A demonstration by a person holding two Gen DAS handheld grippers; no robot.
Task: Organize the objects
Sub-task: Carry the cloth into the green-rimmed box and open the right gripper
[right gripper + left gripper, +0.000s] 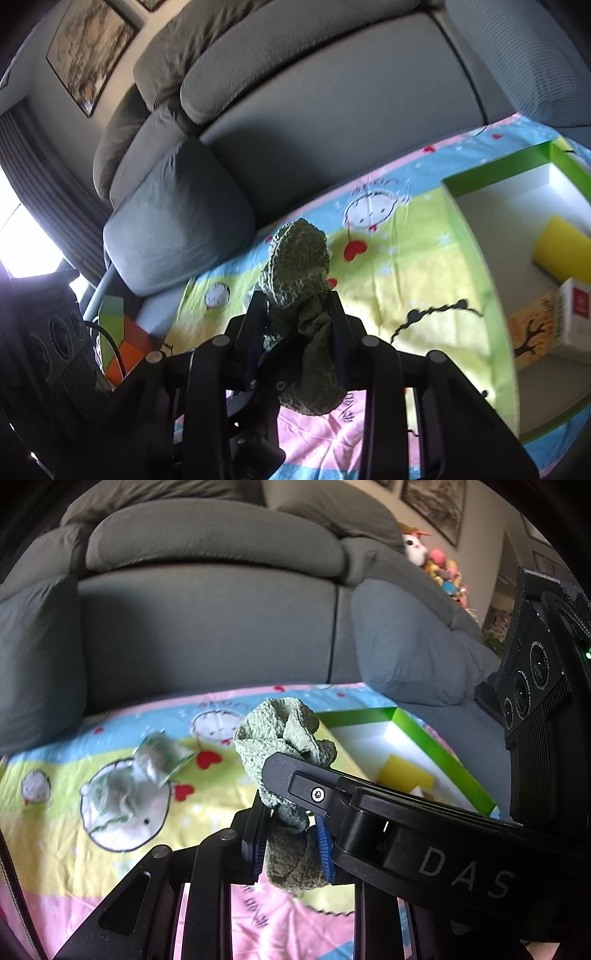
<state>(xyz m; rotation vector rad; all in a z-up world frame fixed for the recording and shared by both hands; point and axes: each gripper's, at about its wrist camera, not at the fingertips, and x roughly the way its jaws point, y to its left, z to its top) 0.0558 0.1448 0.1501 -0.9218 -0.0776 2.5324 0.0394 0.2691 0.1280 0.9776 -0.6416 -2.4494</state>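
A crumpled green cloth [284, 738] is pinched by both grippers and held above the cartoon-print sheet [55, 768]. My left gripper [290, 845] is shut on its lower part. My right gripper [299, 317] is shut on the same cloth [299, 266]; its finger crosses the left wrist view [295, 775]. A green-rimmed white box [443, 753] lies to the right with a yellow sponge [404, 775] inside; in the right wrist view the box [498, 170] also holds a small white carton [576, 317] and a tree-print box [532, 328]. A crinkled clear-and-green wrapper [147, 771] lies on the sheet at left.
A grey sofa [207, 620] stands behind the sheet, with cushions on both sides. Plush toys [436, 565] sit at its far right. A colourful block box [118, 332] and a black device [44, 332] are at the left in the right wrist view.
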